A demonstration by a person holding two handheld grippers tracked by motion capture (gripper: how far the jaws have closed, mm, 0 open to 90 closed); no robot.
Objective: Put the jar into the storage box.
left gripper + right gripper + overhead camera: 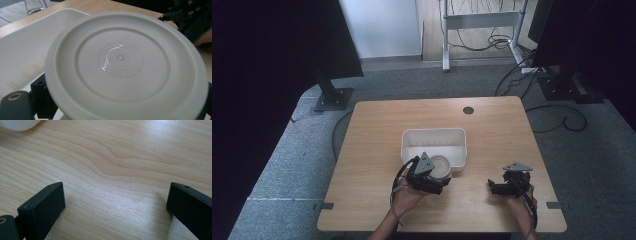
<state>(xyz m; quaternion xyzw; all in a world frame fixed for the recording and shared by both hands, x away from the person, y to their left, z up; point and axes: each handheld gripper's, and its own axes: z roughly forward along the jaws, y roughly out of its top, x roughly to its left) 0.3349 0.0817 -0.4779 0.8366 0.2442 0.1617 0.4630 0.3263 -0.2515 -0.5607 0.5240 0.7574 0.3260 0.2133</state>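
A round white plate (442,167) hangs just over the near right corner of a white rectangular tub (412,142), and my left gripper (439,176) is shut on its rim. In the left gripper view the plate (125,65) shows its underside with an embossed ring of letters, tilted in front of the tub (27,52); one black finger (15,106) sticks out below it. My right gripper (492,187) is low over the bare wood at the near right. Its jaws stand wide apart in the right gripper view (115,205), with nothing between them.
The wooden table (377,125) has a dark round grommet (468,110) near its far edge. The right hand's gripper (192,17) shows beyond the plate. Black stands and cables lie on the carpet behind the table.
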